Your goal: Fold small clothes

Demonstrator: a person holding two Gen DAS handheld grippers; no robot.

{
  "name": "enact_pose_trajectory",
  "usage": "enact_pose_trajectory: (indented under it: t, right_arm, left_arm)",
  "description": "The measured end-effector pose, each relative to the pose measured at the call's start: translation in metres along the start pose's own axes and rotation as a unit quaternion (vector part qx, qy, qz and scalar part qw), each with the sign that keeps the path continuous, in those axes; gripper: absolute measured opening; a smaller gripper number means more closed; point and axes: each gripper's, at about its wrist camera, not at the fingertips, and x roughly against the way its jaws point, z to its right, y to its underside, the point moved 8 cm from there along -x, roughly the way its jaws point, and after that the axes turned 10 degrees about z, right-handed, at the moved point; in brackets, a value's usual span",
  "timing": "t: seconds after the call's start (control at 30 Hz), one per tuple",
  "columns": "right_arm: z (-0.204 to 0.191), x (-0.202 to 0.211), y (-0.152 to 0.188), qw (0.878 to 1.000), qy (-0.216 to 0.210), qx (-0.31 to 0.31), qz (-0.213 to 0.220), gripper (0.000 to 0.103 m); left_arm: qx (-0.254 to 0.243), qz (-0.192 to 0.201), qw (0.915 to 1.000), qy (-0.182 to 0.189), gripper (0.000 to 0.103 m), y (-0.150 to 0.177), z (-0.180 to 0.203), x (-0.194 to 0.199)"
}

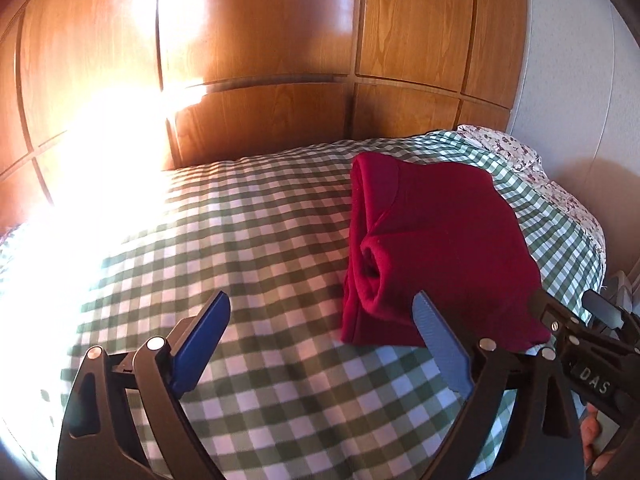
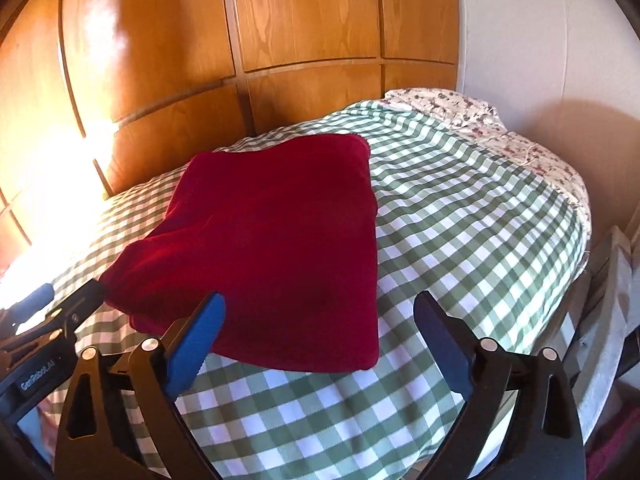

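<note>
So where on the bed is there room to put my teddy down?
Plenty of bare checked cover lies between the red jumper and the wooden wall. More lies between the jumper and the flowery pillow. The near edge is crowded: both grippers, left and right, hover open there.

The right gripper (image 2: 320,312) stands with its jaws spread wide; nothing lies between the blue pads (image 2: 196,344). A folded dark red garment (image 2: 272,248) rests flat on the bed (image 2: 460,220), which is covered by a green-and-white checked cloth. The garment's near edge lies just beyond the left pad. The left gripper (image 2: 52,316) enters at the lower left, close to the garment's near left corner. A floral pillow (image 2: 440,104) lies at the far end. Wooden panelling (image 2: 280,20) backs the bed.
</note>
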Motion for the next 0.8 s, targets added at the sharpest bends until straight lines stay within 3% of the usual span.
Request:
enact_pose_trajectory:
  t: [0.33,0.8]
  right_arm:
    - [-0.005,0.018,0.001,1.0,0.026,0.002,0.015,0.097]
    - [-0.015,0.038,-0.005,0.997,0.044,0.023,0.055,0.099]
  left_arm:
    - [0.022,0.007,0.9994,-0.027,0.1,0.007,-0.02,0.016]
    - [0.028,0.023,0.9987,-0.035,0.1,0.006,-0.02,0.033]
